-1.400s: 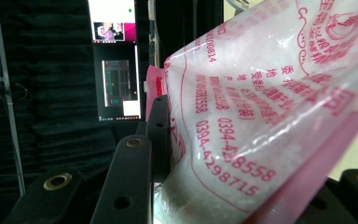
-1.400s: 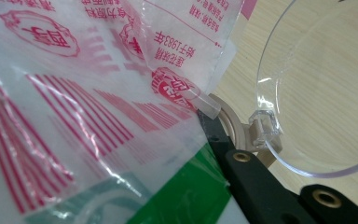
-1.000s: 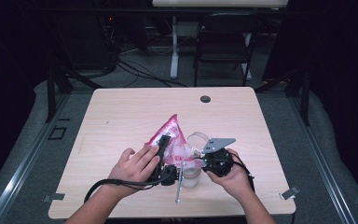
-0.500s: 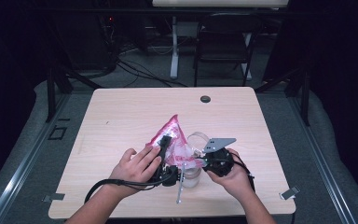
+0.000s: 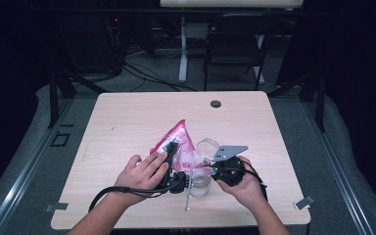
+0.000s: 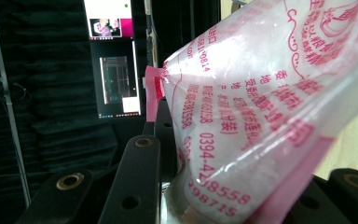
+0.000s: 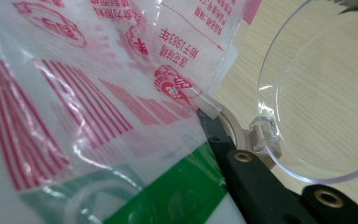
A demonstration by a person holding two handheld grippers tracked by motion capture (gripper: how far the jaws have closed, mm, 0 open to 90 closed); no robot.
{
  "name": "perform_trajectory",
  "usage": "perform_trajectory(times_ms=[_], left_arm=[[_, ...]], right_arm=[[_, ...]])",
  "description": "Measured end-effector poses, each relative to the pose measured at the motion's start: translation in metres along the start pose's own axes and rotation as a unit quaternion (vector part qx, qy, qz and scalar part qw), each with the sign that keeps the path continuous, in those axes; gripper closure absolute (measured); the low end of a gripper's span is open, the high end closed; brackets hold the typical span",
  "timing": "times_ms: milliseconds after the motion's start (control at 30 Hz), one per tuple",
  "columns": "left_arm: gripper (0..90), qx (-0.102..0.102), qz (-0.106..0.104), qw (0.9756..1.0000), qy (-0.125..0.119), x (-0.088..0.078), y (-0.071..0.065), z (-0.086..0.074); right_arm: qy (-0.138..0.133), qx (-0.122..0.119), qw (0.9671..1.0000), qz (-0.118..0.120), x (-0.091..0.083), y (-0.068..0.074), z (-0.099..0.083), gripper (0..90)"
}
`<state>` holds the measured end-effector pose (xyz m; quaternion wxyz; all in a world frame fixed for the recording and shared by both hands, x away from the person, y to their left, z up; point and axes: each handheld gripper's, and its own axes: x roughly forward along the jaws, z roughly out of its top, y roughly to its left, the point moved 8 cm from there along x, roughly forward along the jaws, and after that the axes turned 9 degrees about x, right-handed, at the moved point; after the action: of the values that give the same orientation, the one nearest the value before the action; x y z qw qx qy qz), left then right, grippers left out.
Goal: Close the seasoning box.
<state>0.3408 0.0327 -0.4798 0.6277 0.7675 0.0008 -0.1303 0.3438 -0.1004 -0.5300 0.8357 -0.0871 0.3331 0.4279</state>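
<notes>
Looking down from the high view, a pink-printed plastic bag (image 5: 178, 147) stands tented near the middle of the desk (image 5: 127, 117), held from both sides. The left claw (image 5: 172, 155) grips its left flank, the right claw (image 5: 214, 170) its lower right corner, just beside a clear jar (image 5: 200, 183) with its hinged lid (image 5: 208, 147) thrown back. A metal spoon (image 5: 188, 193) lies against the jar, pointing to the near edge. The desk's far half is bare save a small dark grommet (image 5: 216, 104), so there is room to lift or swing the bag away from the person.

In the left gripper view, the bag (image 6: 261, 121) bulges between the black jaws, which have just been closing and press its film.

In the right gripper view, the jaws are clenched on the bag (image 7: 74, 107) at its sealed edge, the lid (image 7: 317, 93) close to their right.

To open or tip the bag cleanly, I judge both grips should stay near the seam and the pull stay gentle, keeping the film clear of the jar's rim and the spoon.
</notes>
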Motion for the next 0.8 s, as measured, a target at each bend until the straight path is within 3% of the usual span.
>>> perform_trajectory(times_ms=[233, 500, 800], left_arm=[[75.4, 0.004, 0.003, 1.0, 0.003, 0.002, 0.0, -0.002], [76.2, 0.001, -0.007, 0.9999, 0.008, 0.004, -0.002, -0.004], [77.5, 0.01, -0.003, 0.9999, 0.012, 0.005, -0.003, -0.005]], right_arm=[[-0.008, 0.001, 1.0, 0.002, -0.003, 0.001, 0.002, 85.2], [-0.013, -0.009, 0.9999, 0.003, -0.005, 0.005, 0.005, 80.0], [-0.018, -0.028, 0.9994, 0.011, -0.008, 0.011, 0.008, 78.8]])
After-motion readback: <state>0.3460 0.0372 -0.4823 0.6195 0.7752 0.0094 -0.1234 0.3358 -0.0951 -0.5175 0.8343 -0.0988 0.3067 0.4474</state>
